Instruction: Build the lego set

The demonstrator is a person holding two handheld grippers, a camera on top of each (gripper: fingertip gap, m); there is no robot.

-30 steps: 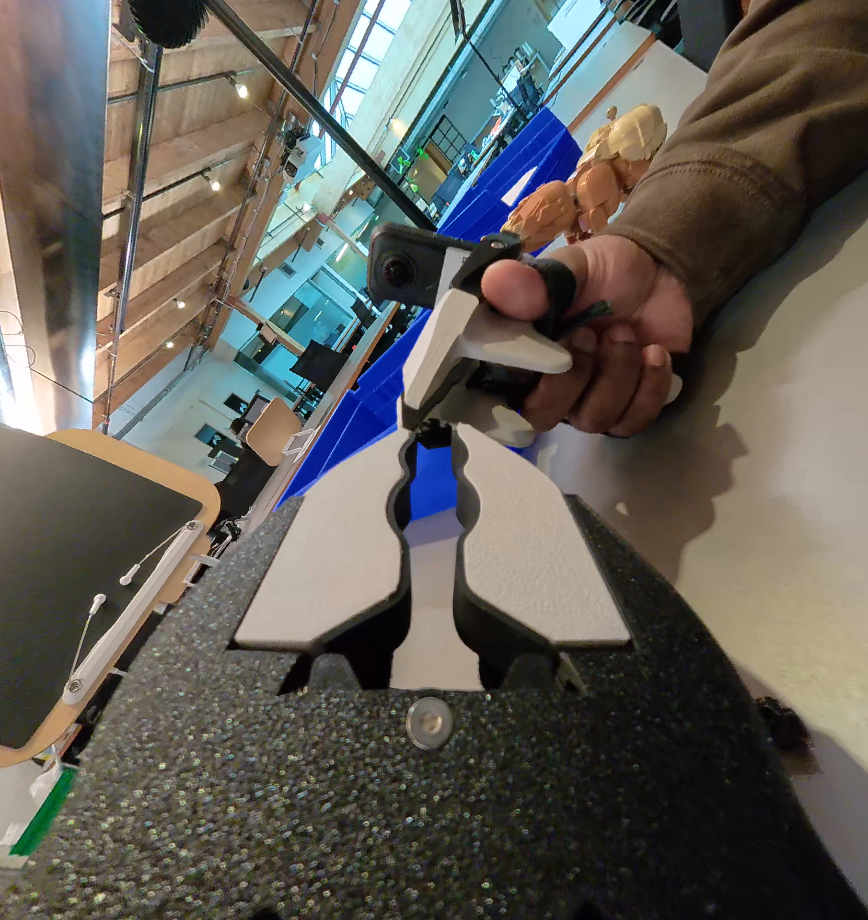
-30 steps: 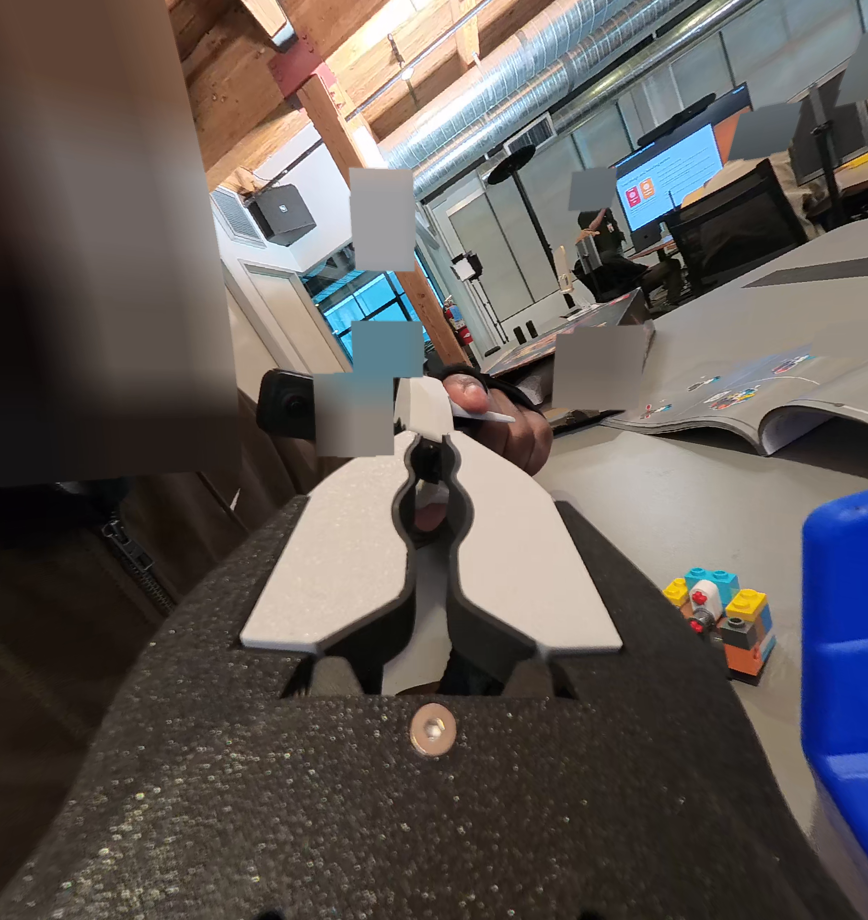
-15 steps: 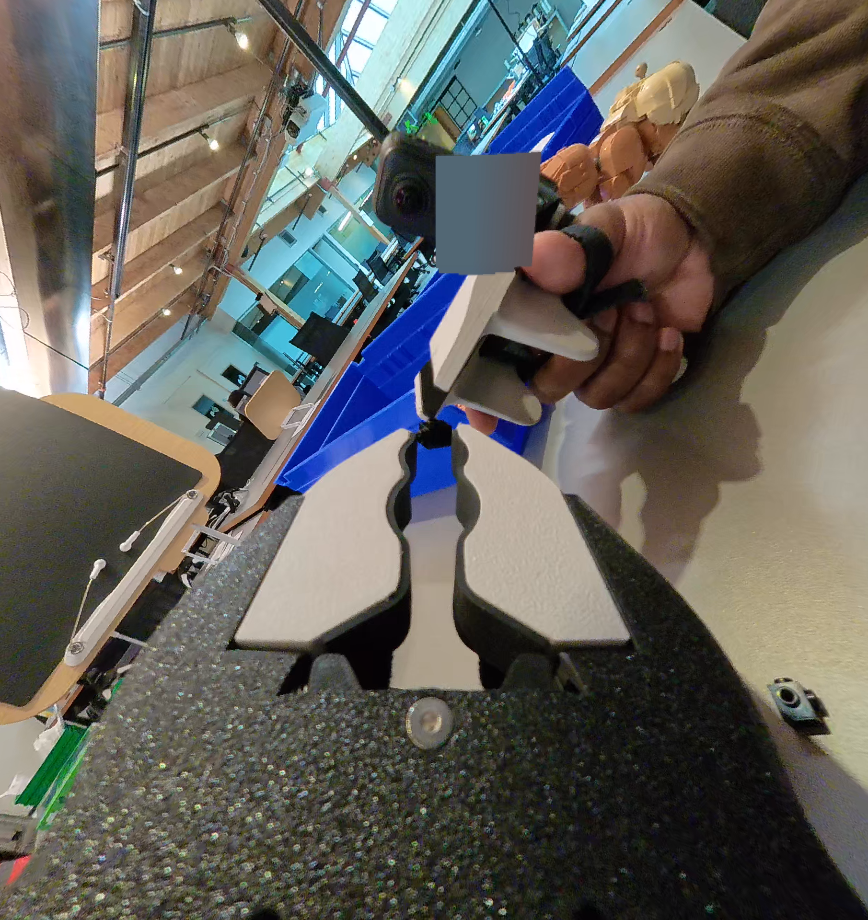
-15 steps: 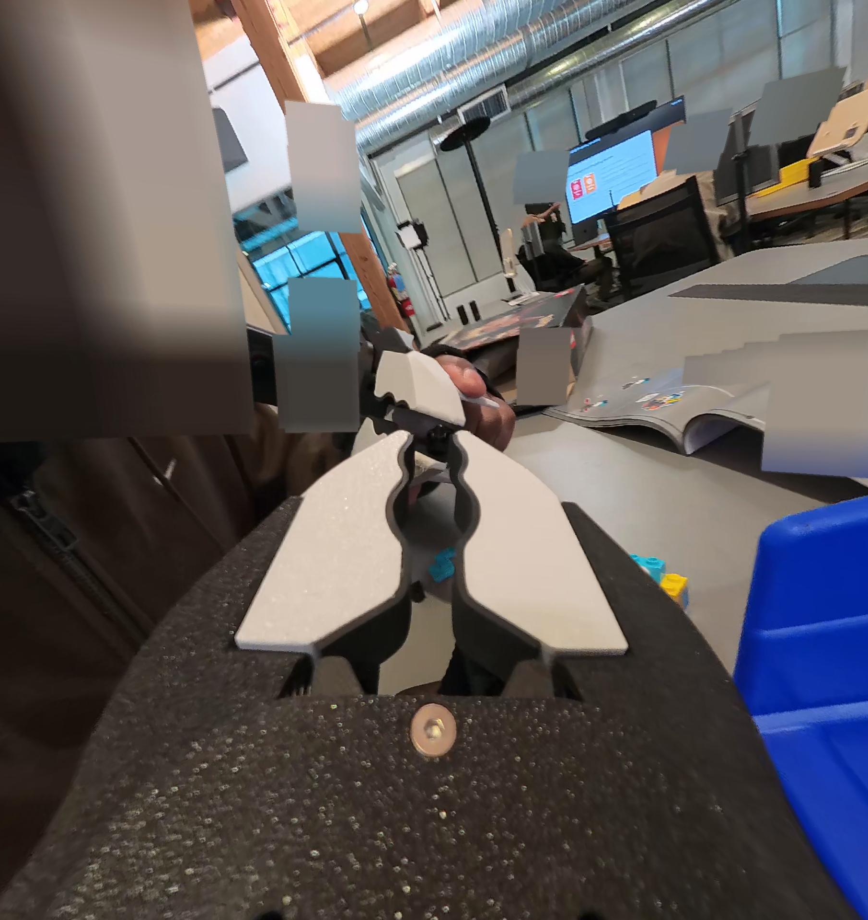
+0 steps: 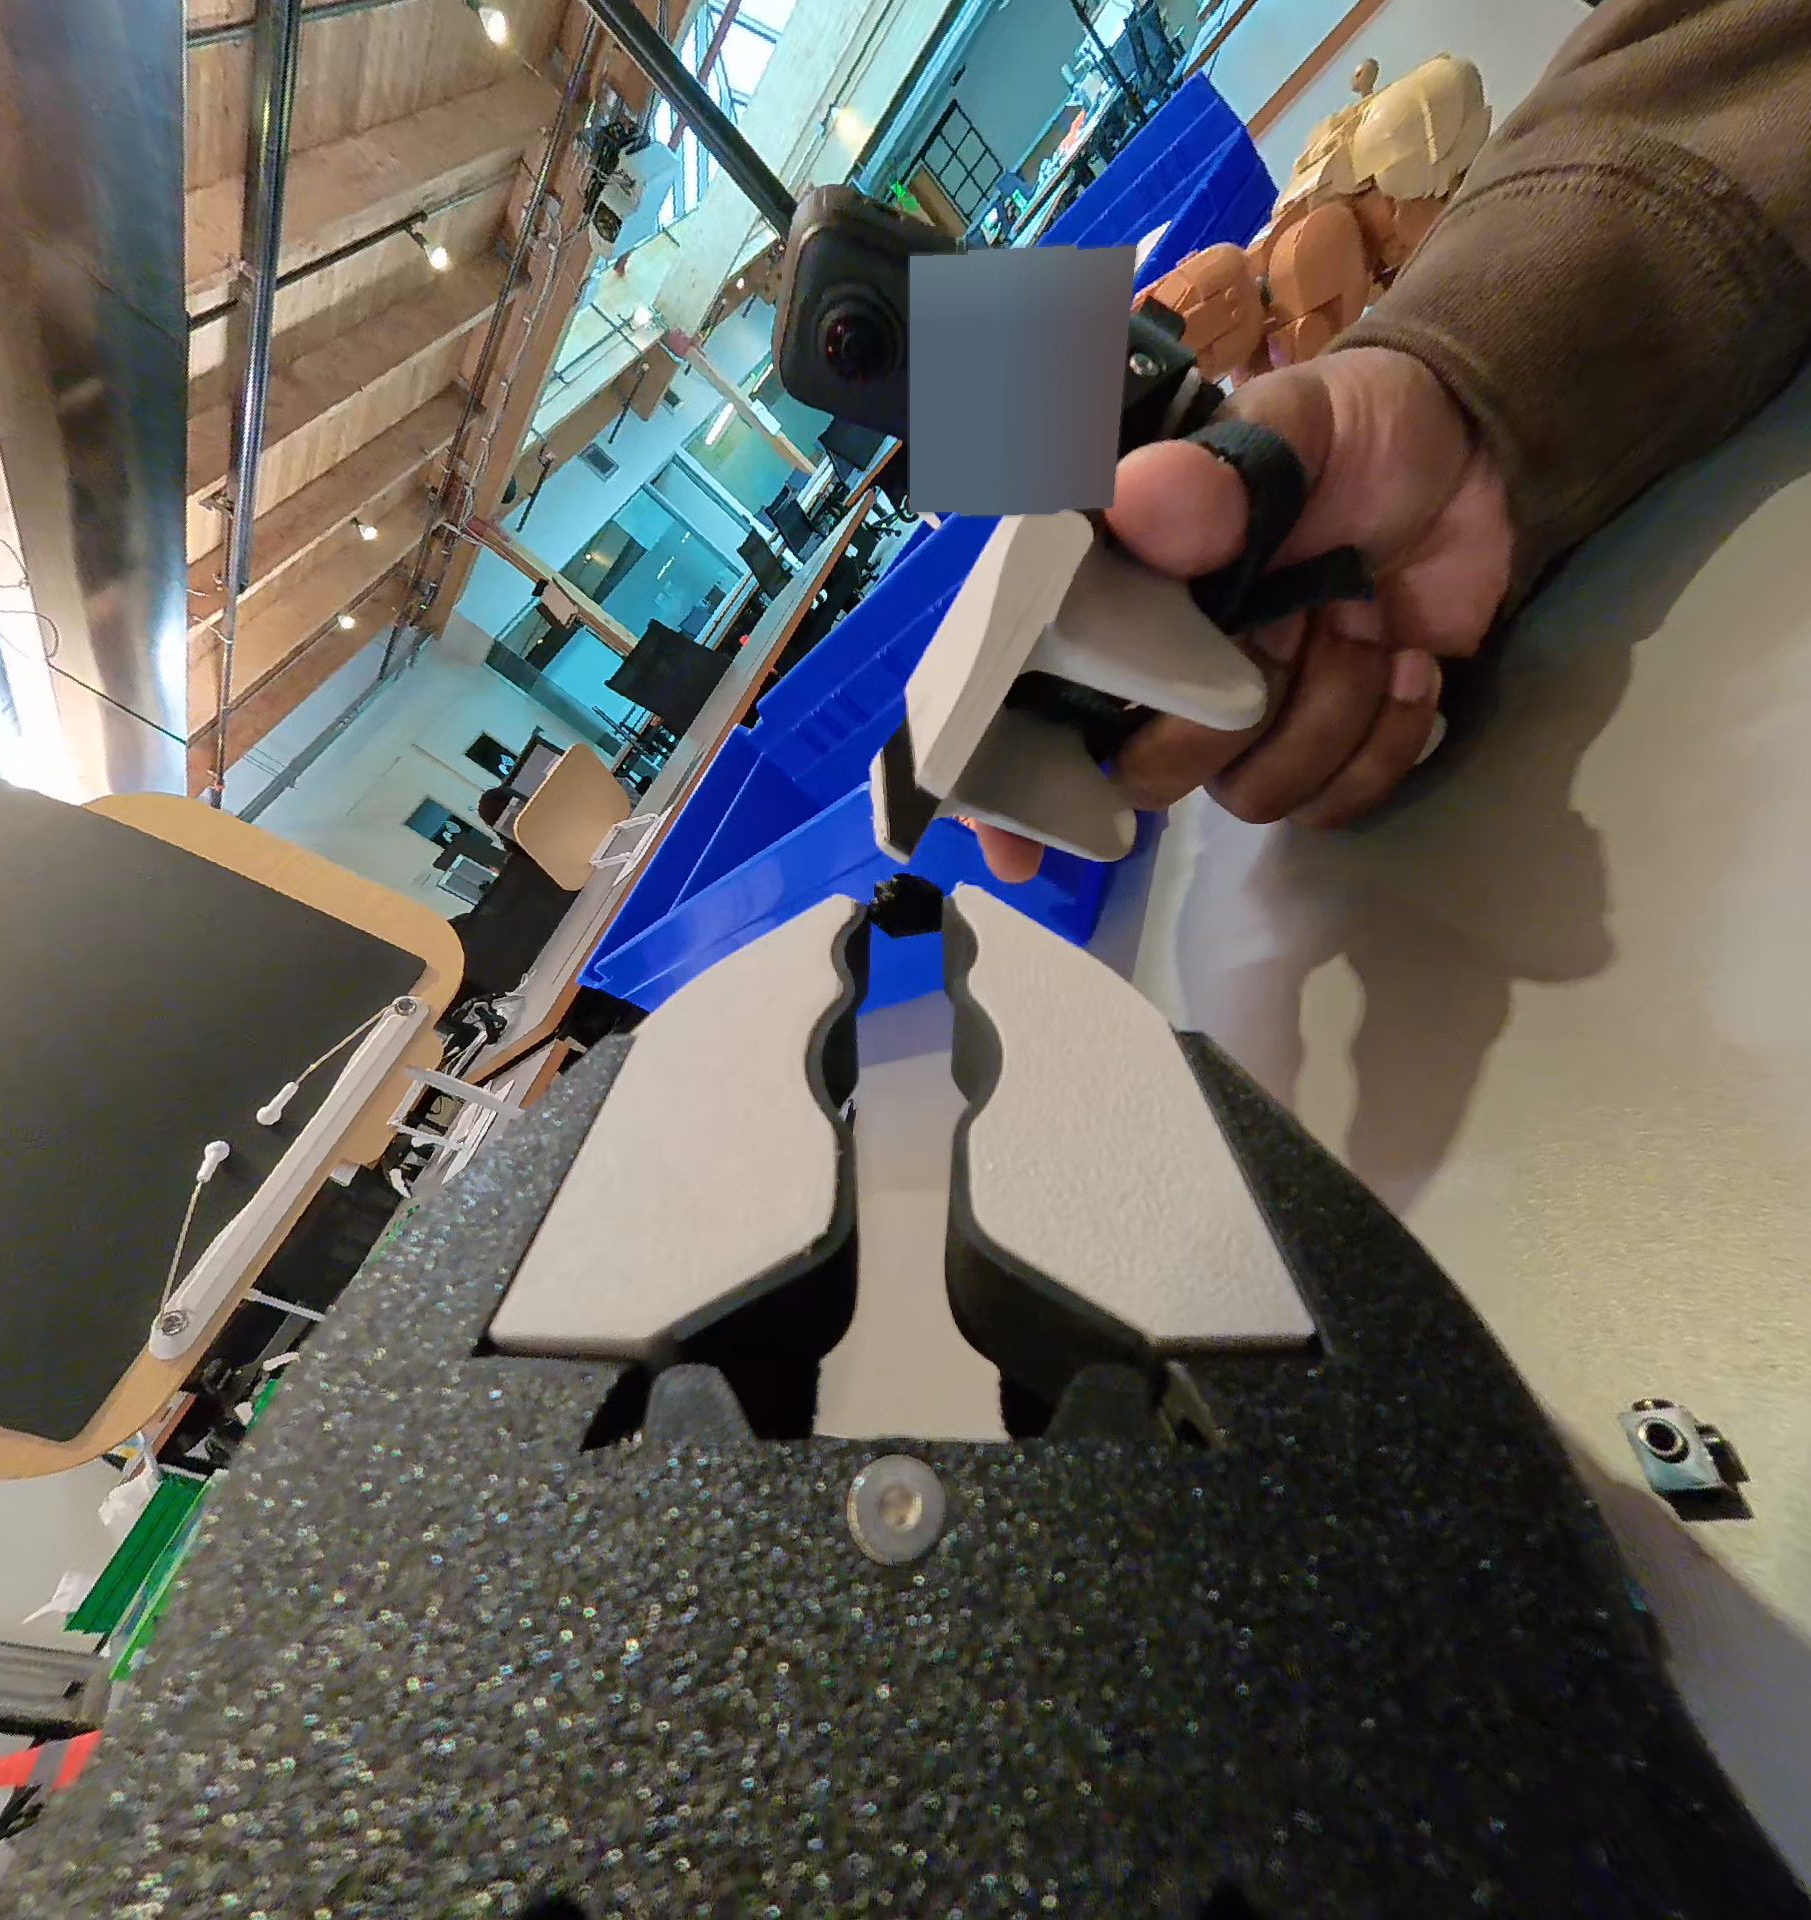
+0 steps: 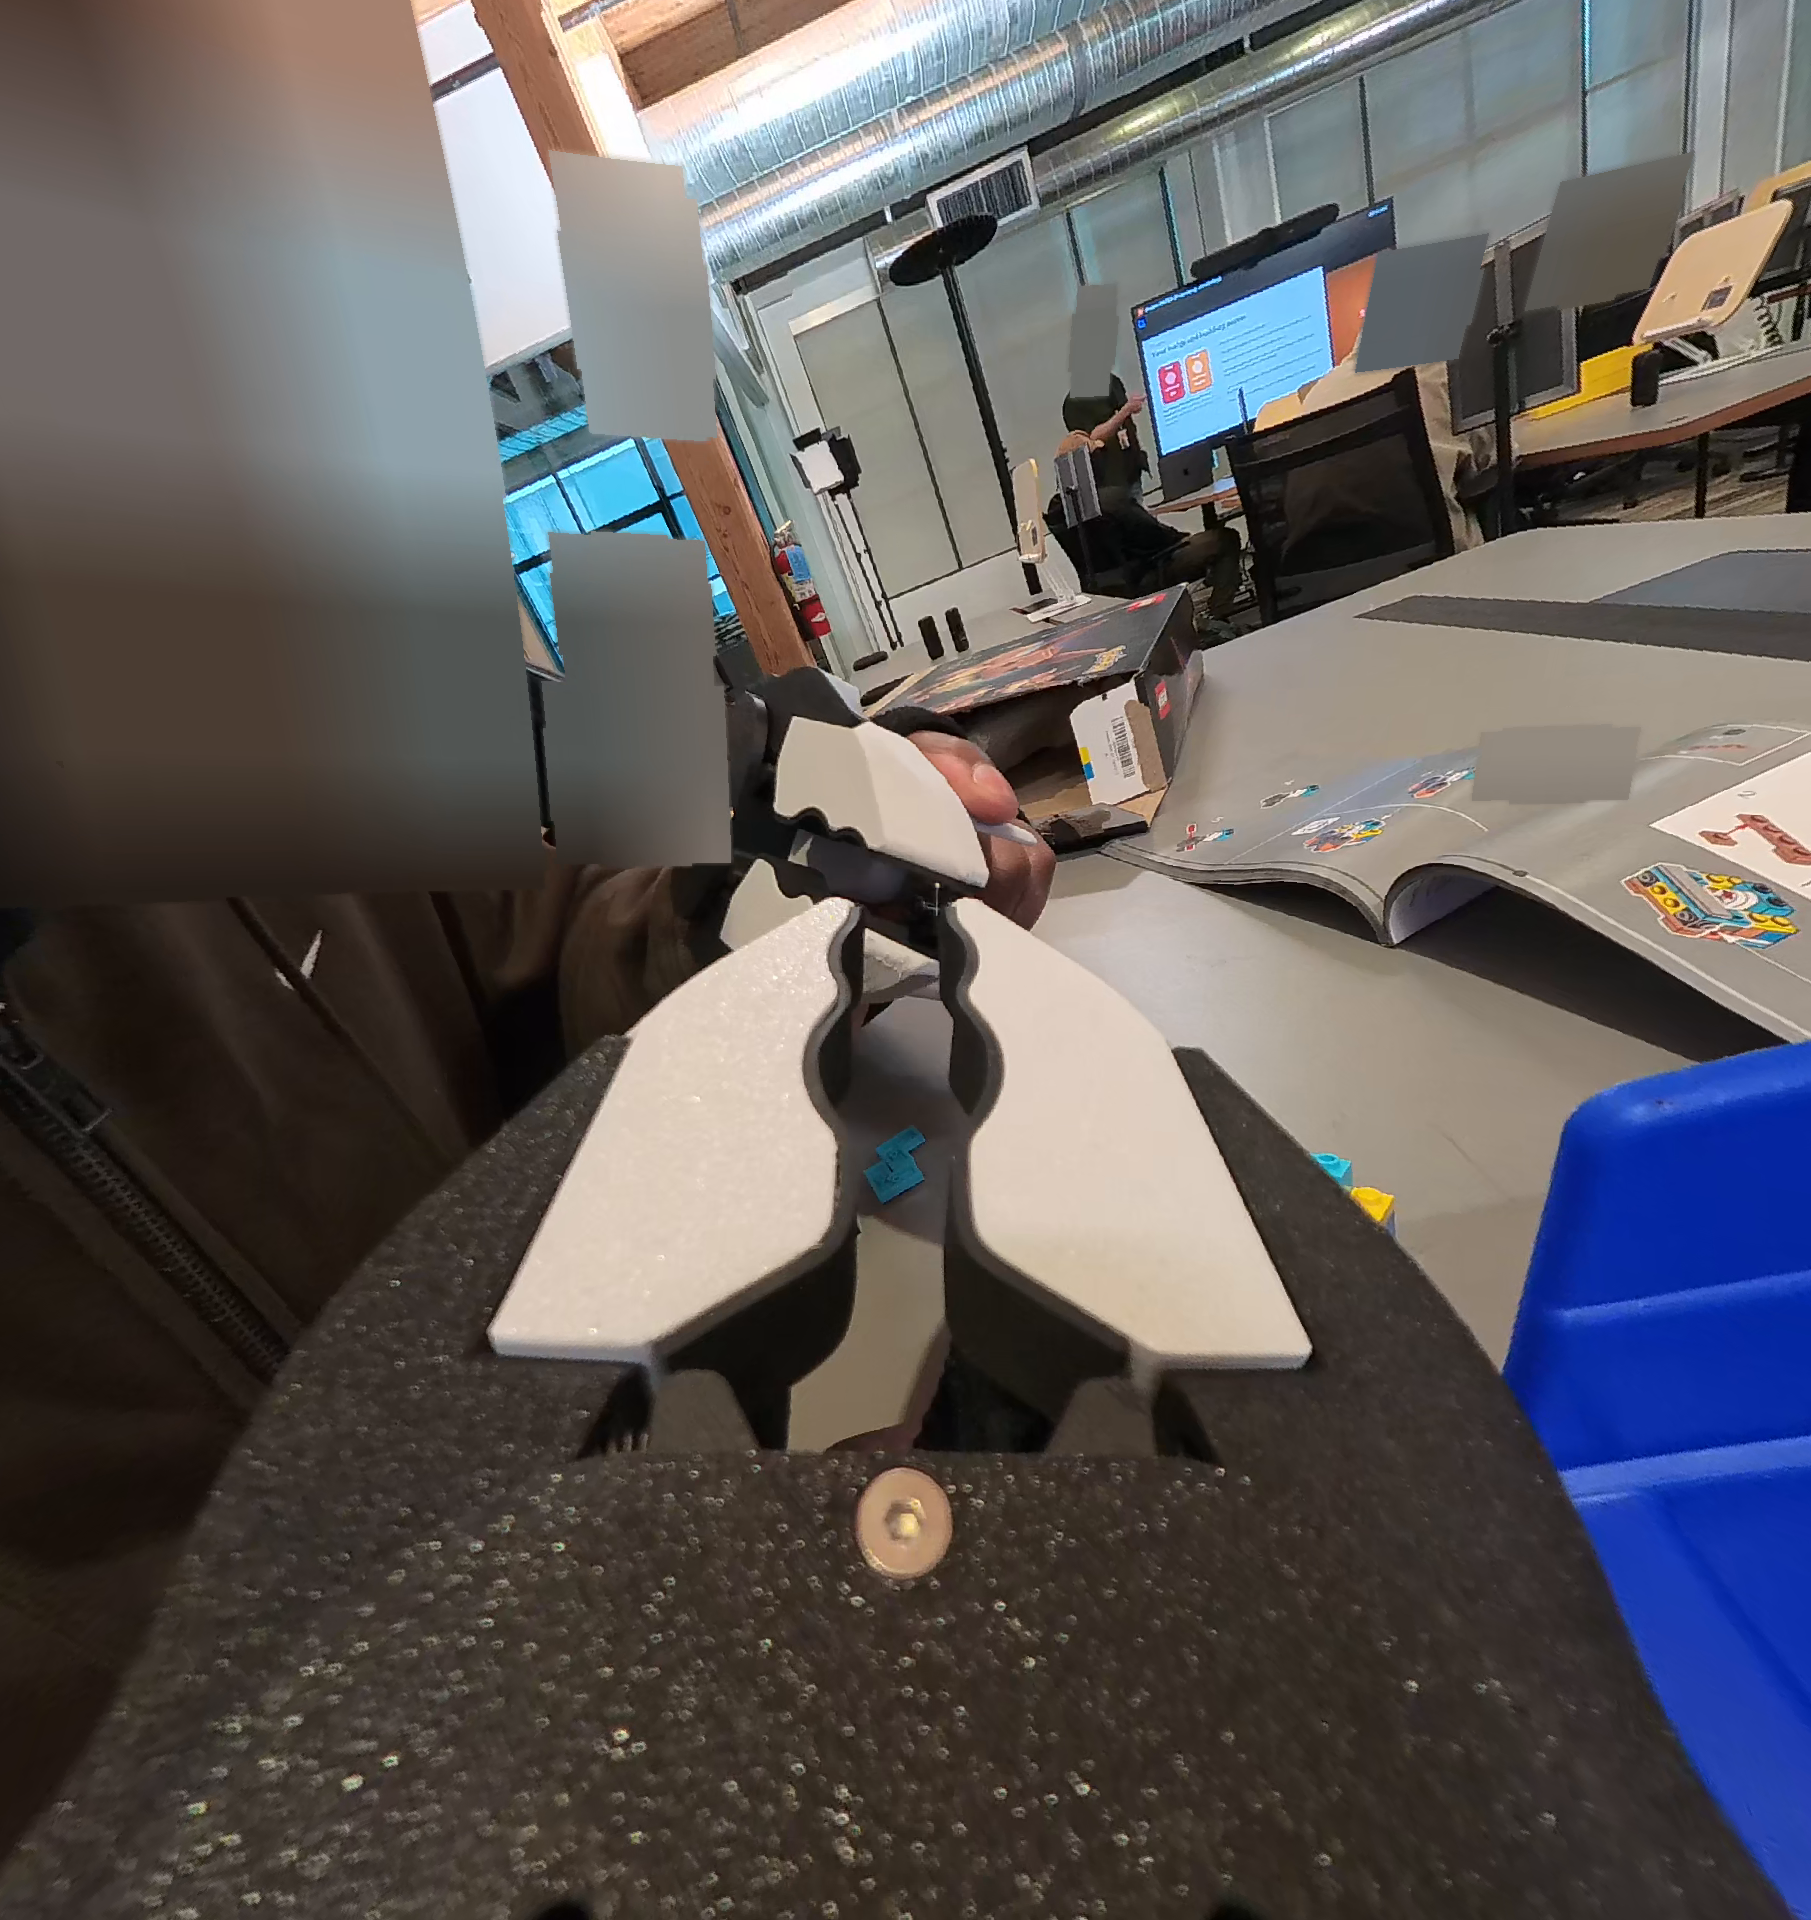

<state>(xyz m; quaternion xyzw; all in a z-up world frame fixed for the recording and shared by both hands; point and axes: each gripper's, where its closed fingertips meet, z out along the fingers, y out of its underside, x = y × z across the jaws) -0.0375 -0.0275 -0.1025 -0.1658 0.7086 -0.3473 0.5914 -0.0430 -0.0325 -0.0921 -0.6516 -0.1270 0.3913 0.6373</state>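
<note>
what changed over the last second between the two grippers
The right gripper rose and drew back from the left gripper, which holds a small black piece at its tips. The right view swung off the colourful lego build toward the blue bin; a blue plate now shows on the table. Both grippers stayed nearly closed.

Two tools, the left tool [image 5: 906, 909] and right tool [image 6: 899, 914], one open instruction booklet [image 6: 1503, 831], one cardboard box [image 6: 1077, 696], one loose turquoise brick [image 6: 896, 1169], one dark nut [image 5: 1670, 1442] and two tan figures [image 5: 1327, 208].
</note>
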